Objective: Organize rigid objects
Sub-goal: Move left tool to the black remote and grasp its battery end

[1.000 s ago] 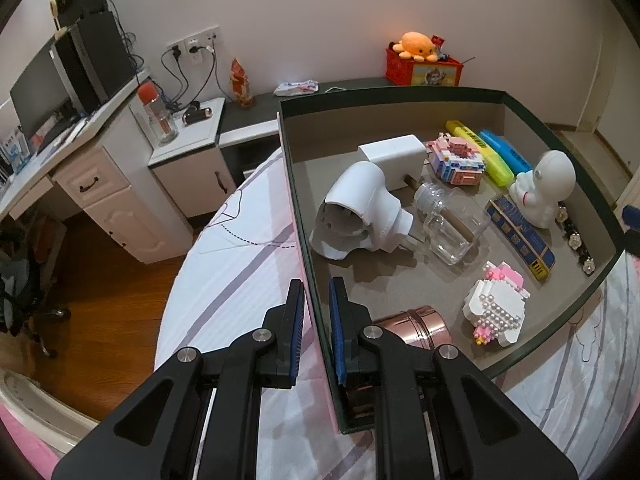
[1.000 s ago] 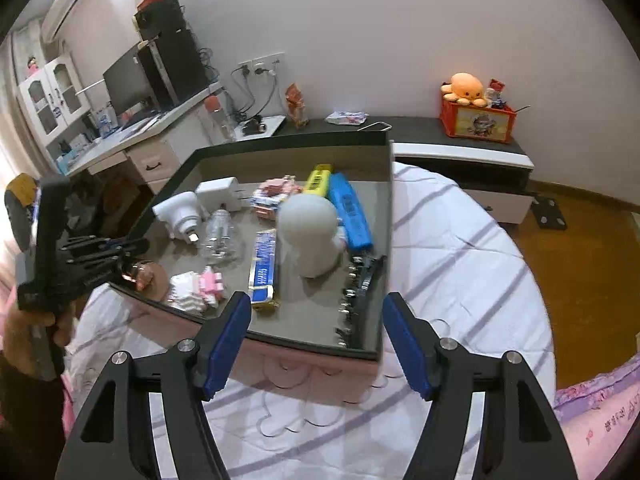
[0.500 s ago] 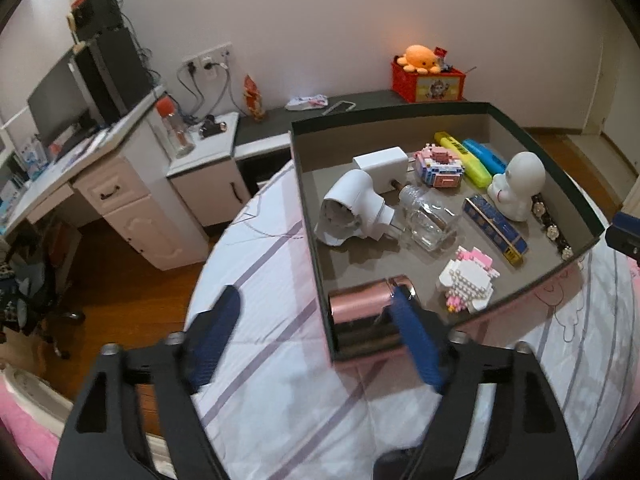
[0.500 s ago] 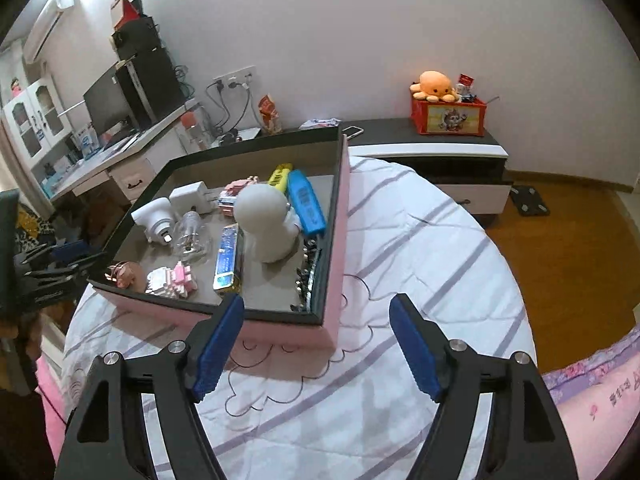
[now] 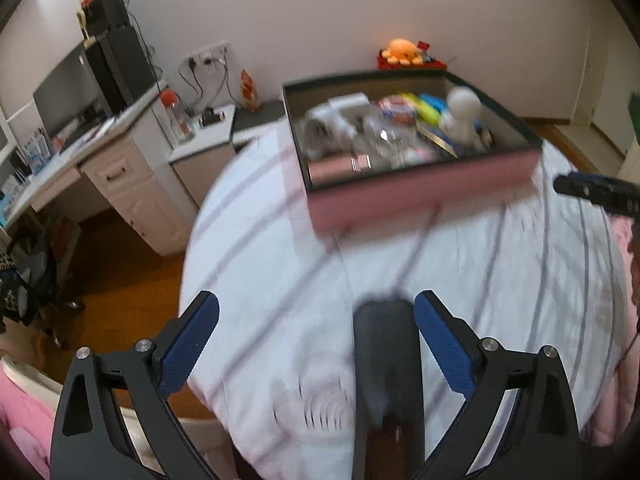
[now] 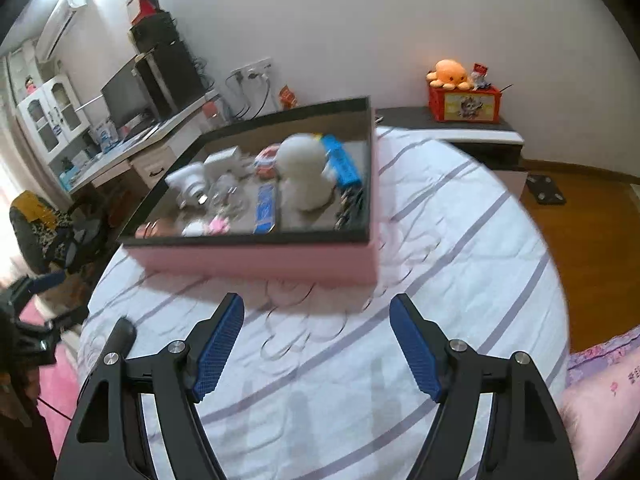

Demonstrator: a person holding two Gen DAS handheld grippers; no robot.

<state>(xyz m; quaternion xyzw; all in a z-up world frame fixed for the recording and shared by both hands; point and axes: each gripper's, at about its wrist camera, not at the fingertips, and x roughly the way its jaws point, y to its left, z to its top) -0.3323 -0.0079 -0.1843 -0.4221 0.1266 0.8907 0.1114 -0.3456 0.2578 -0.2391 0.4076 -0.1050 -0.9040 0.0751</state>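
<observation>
The striped white sheet covers a round bed, and on it sits the pink-sided box with its dark rim, already holding the rigid objects: a white figurine, a white plug adapter, a clear bottle, a copper-coloured tube, blue and yellow bars and small block toys, all blurred. The sorting looks close to done, with both tools clear of the box. The next move would call for finding anything not yet boxed; a dark oblong object lies on the sheet between the left gripper fingers, untouched. Its jaws are opening and hold nothing. The right gripper stands well spread and empty. Beyond are a white desk with a monitor and an orange plush on a red crate
</observation>
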